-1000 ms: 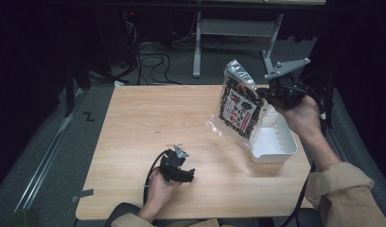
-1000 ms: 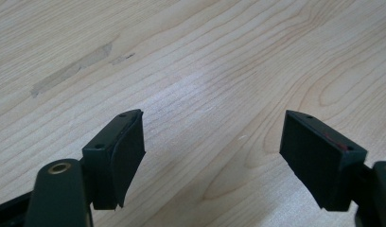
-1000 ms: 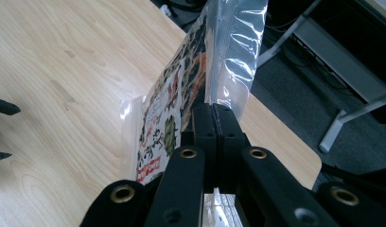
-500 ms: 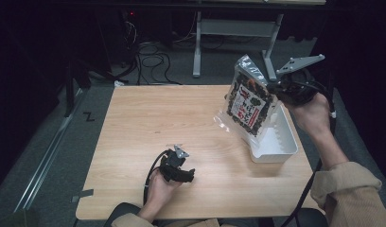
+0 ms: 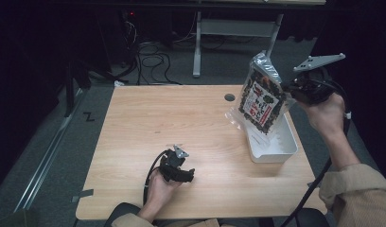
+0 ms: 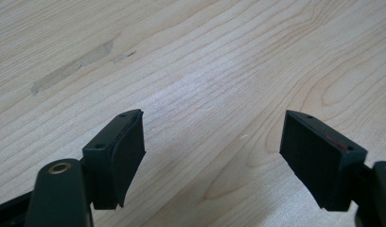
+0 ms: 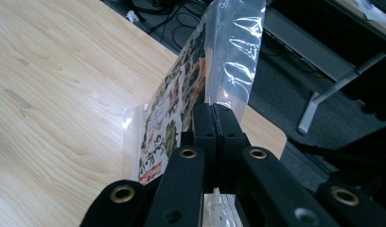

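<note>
Packet (image 5: 262,101), pinched between closed right gripper (image 5: 290,88) jaws, now hangs higher above tray (image 5: 289,142) at three o'clock, suggesting removal; left gripper (image 5: 178,171) rests wide open, empty.

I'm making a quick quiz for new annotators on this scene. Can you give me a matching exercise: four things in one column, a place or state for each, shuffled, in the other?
Things:
1. left gripper
2. right gripper
3. snack bag
4. white tray

Places or states:
A. sits on the table's right side
B. jaws wide apart, low over bare wood
C. held up in the air, tilted
D. jaws pressed together on clear plastic

Pairs: 1-B, 2-D, 3-C, 4-A
</note>
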`<state>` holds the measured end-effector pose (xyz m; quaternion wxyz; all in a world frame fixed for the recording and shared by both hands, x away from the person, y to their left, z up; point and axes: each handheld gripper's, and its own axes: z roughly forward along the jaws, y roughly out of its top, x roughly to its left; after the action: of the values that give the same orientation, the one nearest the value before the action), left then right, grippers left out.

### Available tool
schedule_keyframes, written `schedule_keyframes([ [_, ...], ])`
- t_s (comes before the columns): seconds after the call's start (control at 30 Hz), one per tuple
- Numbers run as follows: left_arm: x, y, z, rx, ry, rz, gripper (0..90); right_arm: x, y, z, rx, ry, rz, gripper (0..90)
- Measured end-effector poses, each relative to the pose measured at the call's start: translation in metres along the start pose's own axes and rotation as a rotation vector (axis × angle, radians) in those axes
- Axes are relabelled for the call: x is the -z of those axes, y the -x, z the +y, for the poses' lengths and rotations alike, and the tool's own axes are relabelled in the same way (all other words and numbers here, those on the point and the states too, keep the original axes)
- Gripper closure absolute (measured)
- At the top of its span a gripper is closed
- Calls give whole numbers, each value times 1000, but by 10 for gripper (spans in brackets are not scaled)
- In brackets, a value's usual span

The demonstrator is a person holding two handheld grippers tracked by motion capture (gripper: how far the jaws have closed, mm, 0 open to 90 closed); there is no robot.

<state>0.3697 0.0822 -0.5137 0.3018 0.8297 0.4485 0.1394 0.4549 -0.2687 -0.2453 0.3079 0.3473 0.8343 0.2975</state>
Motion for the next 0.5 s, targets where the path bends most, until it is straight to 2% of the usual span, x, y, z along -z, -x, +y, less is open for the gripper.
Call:
schedule_keyframes([
  [0.5, -1, 1, -1, 1, 1, 2, 235, 11, 19, -19, -26, -5, -62, 900],
])
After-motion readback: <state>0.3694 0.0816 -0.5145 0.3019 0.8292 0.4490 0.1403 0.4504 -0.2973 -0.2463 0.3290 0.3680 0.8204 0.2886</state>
